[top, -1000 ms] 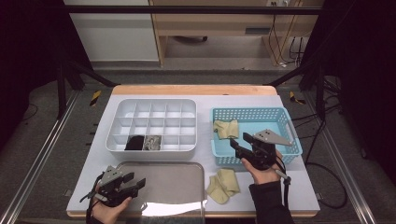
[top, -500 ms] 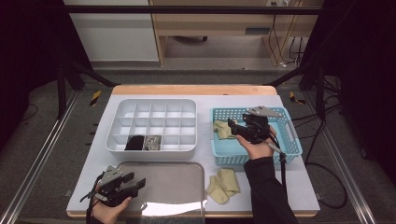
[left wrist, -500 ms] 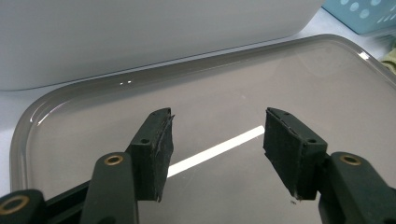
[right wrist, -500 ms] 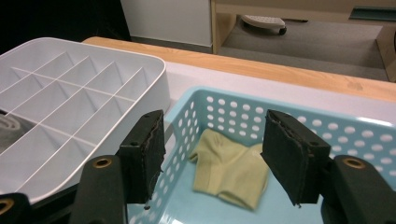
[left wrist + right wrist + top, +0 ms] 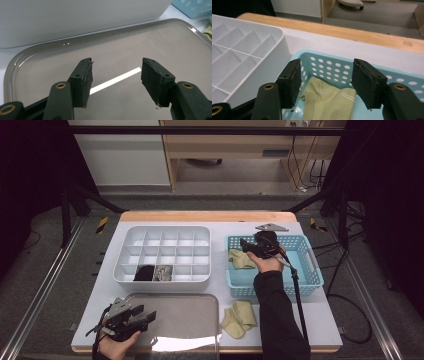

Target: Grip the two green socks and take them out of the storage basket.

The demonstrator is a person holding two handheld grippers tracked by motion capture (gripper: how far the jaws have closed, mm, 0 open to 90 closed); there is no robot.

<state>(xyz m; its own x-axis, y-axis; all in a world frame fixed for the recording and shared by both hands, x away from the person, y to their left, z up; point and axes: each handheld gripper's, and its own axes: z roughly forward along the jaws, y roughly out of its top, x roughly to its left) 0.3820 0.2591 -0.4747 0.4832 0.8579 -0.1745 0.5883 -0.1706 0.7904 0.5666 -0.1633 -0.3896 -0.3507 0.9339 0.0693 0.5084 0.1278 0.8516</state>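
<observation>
sock (image 5: pixel 329 100): yellow-green, lying flat in the left end of the basket (image 5: pixel 310 270), near the wall facing the organizer; small printed mark on its top.
step: reach in and pick the sock out of the basket, judged from the gripper aimed at it.
how to do well: come down over the bunched cuff end, straddle a fold, close only once both pads are below the top layer; pinch cloth, not the basket floor or wall; lift straight up to clear the rim.
risk: grabbing one thin layer so it slips; snagging the perforated wall.
right gripper (image 5: pixel 325 82): jaws wide, just been opening then easing back a little, nothing pressed between them; above the basket's left end, pointing toward the far rim.
sock vs right gripper: just below and ahead of the jaws, roughly centred in the gap, apart from both pads; no contact visible.
left gripper (image 5: pixel 116 80): jaws wide, empty, held low over the tray (image 5: pixel 172 50), well apart from the sock.
tray: grey, bare, at the near edge of the table (image 5: pixel 220 227).
organizer (image 5: pixel 165 247): white, left of basket; two front cells hold dark and grey items.
spare socks (image 5: pixel 240 317): same colour, on the table between tray and the right sleeve.
</observation>
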